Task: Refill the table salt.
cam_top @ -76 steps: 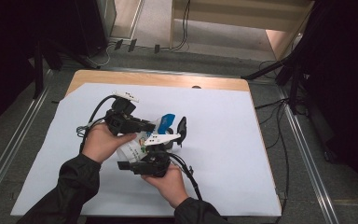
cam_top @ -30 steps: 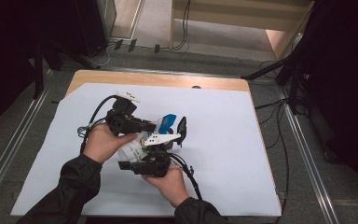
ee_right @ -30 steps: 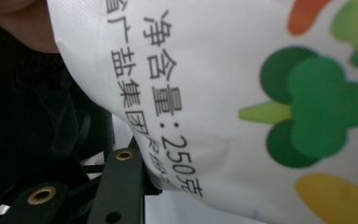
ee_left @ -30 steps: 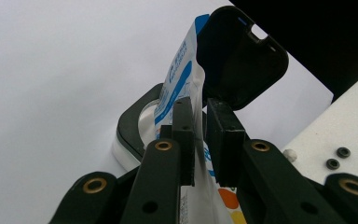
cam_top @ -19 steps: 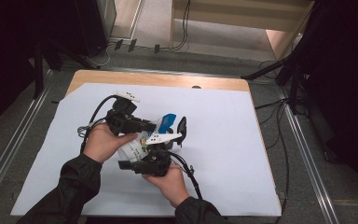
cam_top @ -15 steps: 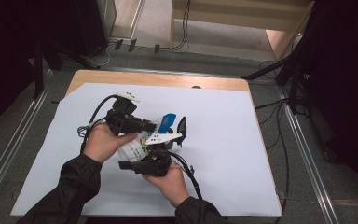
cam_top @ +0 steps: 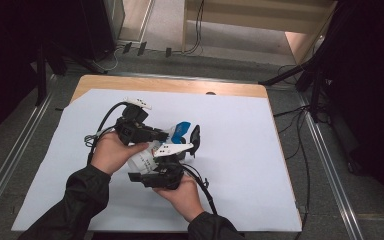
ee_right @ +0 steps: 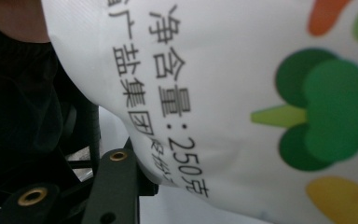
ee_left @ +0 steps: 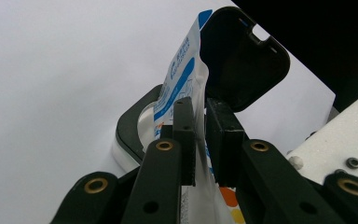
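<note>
Left hand-held gripper [cam_top: 152,135] sits at the left of the pair, above the middle of the counter [cam_top: 260,150], and its two black jaws are pinched onto the thin upper edge of a white and blue pouch [ee_left: 182,88]. From the left gripper view, the pouch stands up out of a round black-rimmed container [ee_left: 130,135] whose hinged black lid [ee_left: 242,60] is flipped open behind it. Over to the right now: the right hand-held gripper [cam_top: 180,150], held in the hand nearer the person, is pressed up against the lower, fuller part of that same pouch, its jaws having just been easing wider. In the right gripper view the pouch's printed face, black lettering and a green broccoli picture, fills the space above one black jaw; whether the pads actually bite on it, I cannot tell.
</note>
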The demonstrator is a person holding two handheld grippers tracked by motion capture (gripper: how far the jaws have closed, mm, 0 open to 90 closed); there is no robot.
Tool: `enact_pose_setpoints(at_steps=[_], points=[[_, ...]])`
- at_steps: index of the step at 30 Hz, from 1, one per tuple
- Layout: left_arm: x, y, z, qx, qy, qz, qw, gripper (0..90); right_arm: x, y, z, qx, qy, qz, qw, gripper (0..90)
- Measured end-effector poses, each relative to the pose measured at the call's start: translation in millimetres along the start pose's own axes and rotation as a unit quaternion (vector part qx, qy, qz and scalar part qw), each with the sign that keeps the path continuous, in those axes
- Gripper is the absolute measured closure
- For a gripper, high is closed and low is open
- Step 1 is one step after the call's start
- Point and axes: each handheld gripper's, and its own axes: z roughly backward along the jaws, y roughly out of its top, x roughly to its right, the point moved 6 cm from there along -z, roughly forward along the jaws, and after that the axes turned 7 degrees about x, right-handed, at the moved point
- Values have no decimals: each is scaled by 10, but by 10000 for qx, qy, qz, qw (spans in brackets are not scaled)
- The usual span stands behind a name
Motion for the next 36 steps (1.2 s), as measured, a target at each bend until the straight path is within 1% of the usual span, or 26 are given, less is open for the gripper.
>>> enact_pose_setpoints(at_steps=[2, 4, 8, 11, 14, 16, 25, 27, 36], points=[[-1, 1, 1, 3, 4, 0, 10000, 833, 0, 2, 4, 2, 22, -32, 10000, 615], [-1, 4, 4, 12, 8, 21, 10000, 832, -2, 4, 6, 26, 83, -121, 9999, 628], [-1, 8, 11, 45, -23, 35, 10000, 826, -7, 10, 8, 80, 181, -214, 9996, 635], [-10, 8, 19, 41, -34, 21, 10000, 823, -5, 14, 10, 95, 204, -238, 9995, 636], [-11, 9, 25, 69, -31, 58, 10000, 814, -6, 17, 11, 110, 235, -271, 9993, 637], [-16, 8, 37, 75, -36, 63, 9999, 809, -9, 22, 11, 141, 307, -351, 9988, 639], [-33, -11, 69, 82, -30, 95, 9999, 792, -7, 22, -8, 147, 340, -356, 9987, 639], [-34, -10, 79, 89, -7, 97, 9999, 790, -8, 24, -10, 153, 360, -381, 9985, 640], [-27, -12, 97, 106, -32, 89, 9999, 759, -12, 35, -9, 189, 431, -464, 9978, 642]])
